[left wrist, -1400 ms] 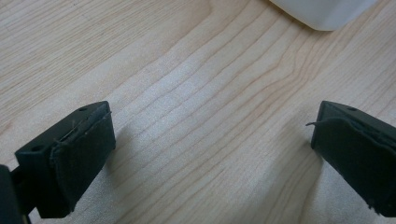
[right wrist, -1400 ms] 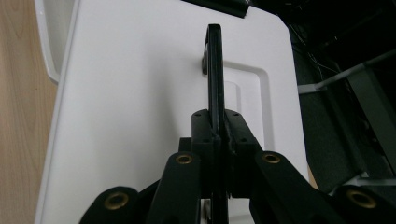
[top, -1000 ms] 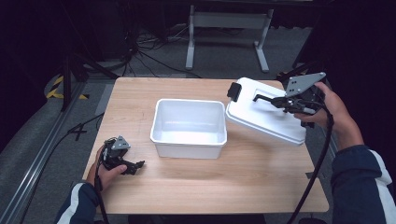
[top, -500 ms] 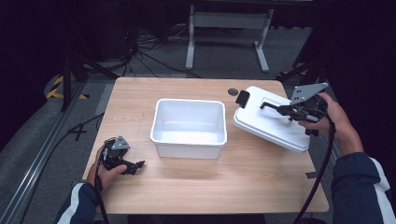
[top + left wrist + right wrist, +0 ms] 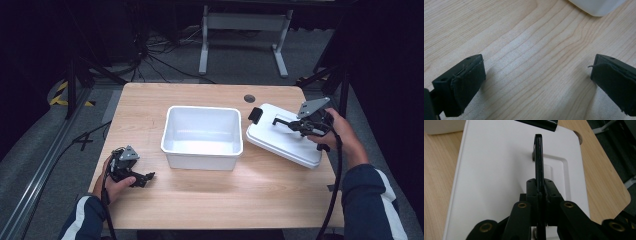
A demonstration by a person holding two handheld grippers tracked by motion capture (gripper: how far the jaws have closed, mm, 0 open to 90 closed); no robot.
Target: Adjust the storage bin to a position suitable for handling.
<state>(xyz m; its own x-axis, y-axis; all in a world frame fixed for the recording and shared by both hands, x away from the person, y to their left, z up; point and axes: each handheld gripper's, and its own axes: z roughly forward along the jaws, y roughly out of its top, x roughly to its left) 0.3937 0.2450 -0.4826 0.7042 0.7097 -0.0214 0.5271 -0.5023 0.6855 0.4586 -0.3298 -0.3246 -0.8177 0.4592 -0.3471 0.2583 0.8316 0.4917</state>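
Dark floor with cables and a metal stand lies beyond the wooden bench (image 5: 210,200). At its right side, the right hand (image 5: 340,137) reaches in from the lower right, forearm angled toward the middle, with the right claw (image 5: 295,125) clamped on the thin black handle (image 5: 538,157) of the white lid (image 5: 282,142). That lid sits tilted, just beside the white tub (image 5: 202,137) at the bench's centre, a black latch (image 5: 255,115) at its near corner. Near the front left edge, the left hand (image 5: 117,177) rests low on the wood, its left claw (image 5: 145,179) spread wide and holding nothing, pointed toward the tub.
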